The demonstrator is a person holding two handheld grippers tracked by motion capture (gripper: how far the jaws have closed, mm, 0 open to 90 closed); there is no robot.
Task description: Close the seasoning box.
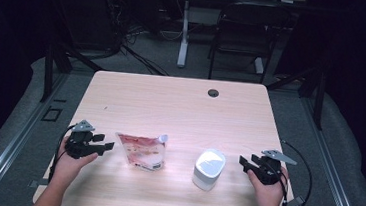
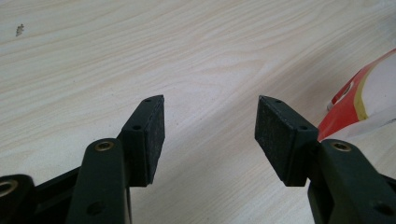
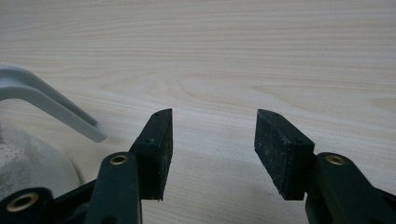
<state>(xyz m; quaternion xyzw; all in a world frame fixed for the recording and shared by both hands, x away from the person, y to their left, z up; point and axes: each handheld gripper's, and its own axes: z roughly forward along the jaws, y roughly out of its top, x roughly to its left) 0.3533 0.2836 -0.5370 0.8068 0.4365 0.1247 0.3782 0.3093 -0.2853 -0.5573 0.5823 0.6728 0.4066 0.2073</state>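
Landmark: the spouted pouch [image 1: 142, 151], red-and-white w/ a white cap at its upper right corner, lying flat on the wooden table [image 1: 171, 102] near the front edge, left of centre.

Left gripper [image 1: 106, 143] sits just left of the pouch, jaws pointing at it, apart from it, not touching. Held in the person's left hand [image 1: 72, 161]. In the left gripper view the jaws are spread wide w/ bare tabletop between them; the pouch's red edge [image 2: 359, 98] shows beyond the right-hand jaw.

White container [image 1: 209, 168] w/ a grey handle stands upright to the right of the pouch, a clear gap between the two.

Right gripper [image 1: 244, 161] is further right of the pouch, just past the container, jaws aimed toward it but not touching. Right hand [image 1: 268, 188] holds it. In the right gripper view the jaws also stand spread, nothing but table between; the container's handle [image 3: 51, 105] & frosted body appear at the left edge.

Cable hole [image 1: 213, 92] in the table lies well behind the pouch, toward the far edge.
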